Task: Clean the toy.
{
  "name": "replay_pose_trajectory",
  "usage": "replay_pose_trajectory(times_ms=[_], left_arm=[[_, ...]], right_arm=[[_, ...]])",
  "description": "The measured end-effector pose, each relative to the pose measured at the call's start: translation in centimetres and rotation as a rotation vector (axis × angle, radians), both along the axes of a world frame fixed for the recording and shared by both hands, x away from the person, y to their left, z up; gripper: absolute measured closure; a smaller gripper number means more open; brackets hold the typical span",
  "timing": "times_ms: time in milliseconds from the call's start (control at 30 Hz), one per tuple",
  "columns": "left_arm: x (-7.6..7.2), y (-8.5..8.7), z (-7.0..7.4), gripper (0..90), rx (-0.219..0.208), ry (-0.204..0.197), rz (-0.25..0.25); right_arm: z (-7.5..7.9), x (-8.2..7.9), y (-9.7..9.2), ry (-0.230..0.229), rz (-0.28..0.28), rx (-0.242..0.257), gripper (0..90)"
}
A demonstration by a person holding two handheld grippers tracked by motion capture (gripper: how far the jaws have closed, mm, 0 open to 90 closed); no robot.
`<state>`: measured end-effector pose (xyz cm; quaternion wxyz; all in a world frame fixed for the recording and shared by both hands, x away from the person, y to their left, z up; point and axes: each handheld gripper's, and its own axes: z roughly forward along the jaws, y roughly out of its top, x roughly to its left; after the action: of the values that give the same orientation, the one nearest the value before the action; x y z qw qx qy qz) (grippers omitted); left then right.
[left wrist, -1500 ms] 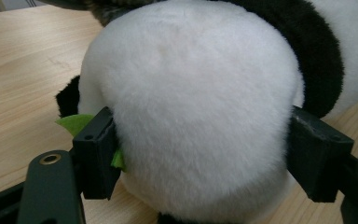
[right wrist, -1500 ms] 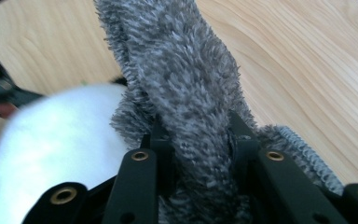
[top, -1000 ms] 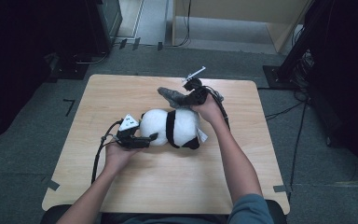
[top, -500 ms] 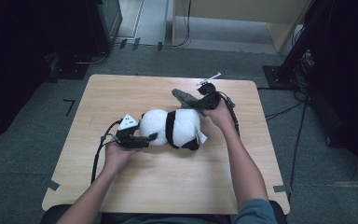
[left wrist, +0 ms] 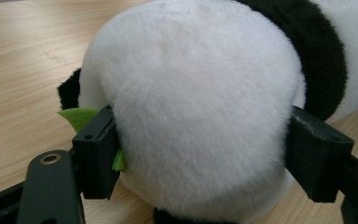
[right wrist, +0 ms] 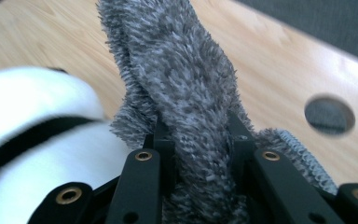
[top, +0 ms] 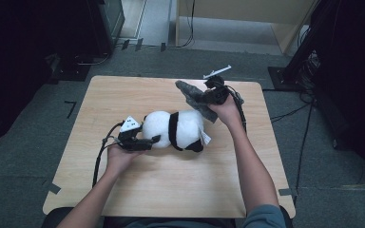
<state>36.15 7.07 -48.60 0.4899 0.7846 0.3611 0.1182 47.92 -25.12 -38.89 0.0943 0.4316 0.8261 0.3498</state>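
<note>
Panda (top: 176, 130) is clamped mid-worktop (top: 180, 190) by the left tool (top: 145, 141); grey cloth (top: 195, 97), pinched in the right tool (top: 208, 97), may slip.

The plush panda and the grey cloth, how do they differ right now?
The plush panda is round, stuffed, black and white; the grey cloth is flat, limp, mottled grey. The panda lies on the table, clamped by the left gripper; the cloth hangs lifted in the right gripper. Both are fuzzy.

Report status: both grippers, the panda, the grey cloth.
Left gripper clamped on plush panda, flat on table. Right gripper shut on grey cloth, held beside the panda. Nothing in the way.
</note>
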Motion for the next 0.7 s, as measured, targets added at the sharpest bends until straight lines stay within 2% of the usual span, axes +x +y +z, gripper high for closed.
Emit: replay_pose_trajectory(times_ms=[133,300,533,700], left_arm=[[0.0,0.1,0.0,21.9,-0.001,-0.001,-0.002],[0.0,0.0,-0.1,22.0,-0.003,-0.003,-0.001],[0.0,0.0,-0.1,22.0,-0.001,-0.005,-0.002],[0.0,0.0,-0.1,22.0,0.001,-0.008,-0.002]], right_arm=[[1.7,0.0,2.6,-0.026,0.047,-0.008,73.2],[2.7,0.3,5.7,-0.033,0.103,-0.014,73.2],[2.6,0.4,10.0,-0.032,0.16,-0.011,73.1],[1.9,0.2,13.0,-0.019,0.199,-0.01,73.1]])
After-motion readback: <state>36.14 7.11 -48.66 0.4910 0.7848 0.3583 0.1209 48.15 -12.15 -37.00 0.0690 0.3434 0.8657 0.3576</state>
